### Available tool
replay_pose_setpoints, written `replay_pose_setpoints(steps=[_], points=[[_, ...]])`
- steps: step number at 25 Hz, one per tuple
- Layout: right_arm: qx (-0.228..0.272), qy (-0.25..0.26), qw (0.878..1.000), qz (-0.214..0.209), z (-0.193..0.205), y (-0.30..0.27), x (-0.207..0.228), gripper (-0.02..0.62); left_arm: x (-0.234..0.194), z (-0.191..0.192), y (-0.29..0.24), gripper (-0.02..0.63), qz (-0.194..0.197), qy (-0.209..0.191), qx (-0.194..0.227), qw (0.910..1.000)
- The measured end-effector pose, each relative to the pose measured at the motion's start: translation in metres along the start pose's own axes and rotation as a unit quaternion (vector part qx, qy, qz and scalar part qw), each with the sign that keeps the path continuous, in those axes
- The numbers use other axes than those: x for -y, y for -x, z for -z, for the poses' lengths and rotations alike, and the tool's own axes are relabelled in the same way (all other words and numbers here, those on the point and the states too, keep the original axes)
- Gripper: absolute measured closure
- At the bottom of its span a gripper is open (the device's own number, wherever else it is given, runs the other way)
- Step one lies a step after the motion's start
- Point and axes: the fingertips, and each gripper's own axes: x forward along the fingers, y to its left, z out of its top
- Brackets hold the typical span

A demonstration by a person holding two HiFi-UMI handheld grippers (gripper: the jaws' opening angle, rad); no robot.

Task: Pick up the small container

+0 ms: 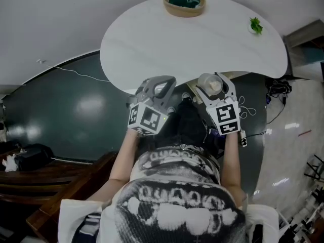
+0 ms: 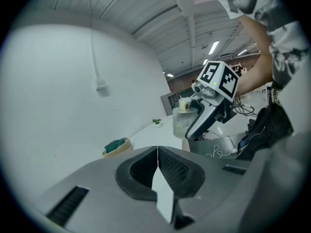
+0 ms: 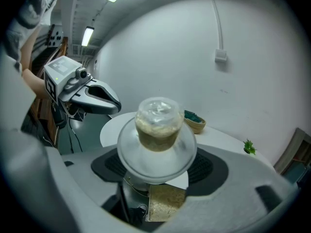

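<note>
The small container [image 1: 210, 84] is a clear lidded jar with beige contents. My right gripper [image 1: 213, 85] is shut on it and holds it in the air just off the near edge of the white table [image 1: 192, 44]. In the right gripper view the small container [image 3: 158, 130] sits between the jaws of my right gripper [image 3: 158, 165], its lid towards the camera. The left gripper view shows the small container [image 2: 184, 121] from the side, clear of the table. My left gripper [image 1: 160, 83] hangs beside it, shut and empty; my left gripper [image 2: 158, 152] has its jaws pressed together.
A woven bowl [image 1: 184, 3] holding something green stands at the table's far edge. A tiny potted plant [image 1: 256, 25] is at the far right. Cables [image 1: 276, 90] lie on the dark floor to the right. The person's torso fills the lower part of the head view.
</note>
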Motion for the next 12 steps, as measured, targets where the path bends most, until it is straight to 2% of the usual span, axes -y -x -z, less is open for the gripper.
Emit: replay_pose_setpoints(steps=[12], points=[[0.011, -0.003, 1.000, 0.011, 0.0005, 0.0099, 0.0055, 0.259, 0.0074, -0.0081, -0.0082, 0.601, 0.008, -0.012, 0.007, 0.9999]])
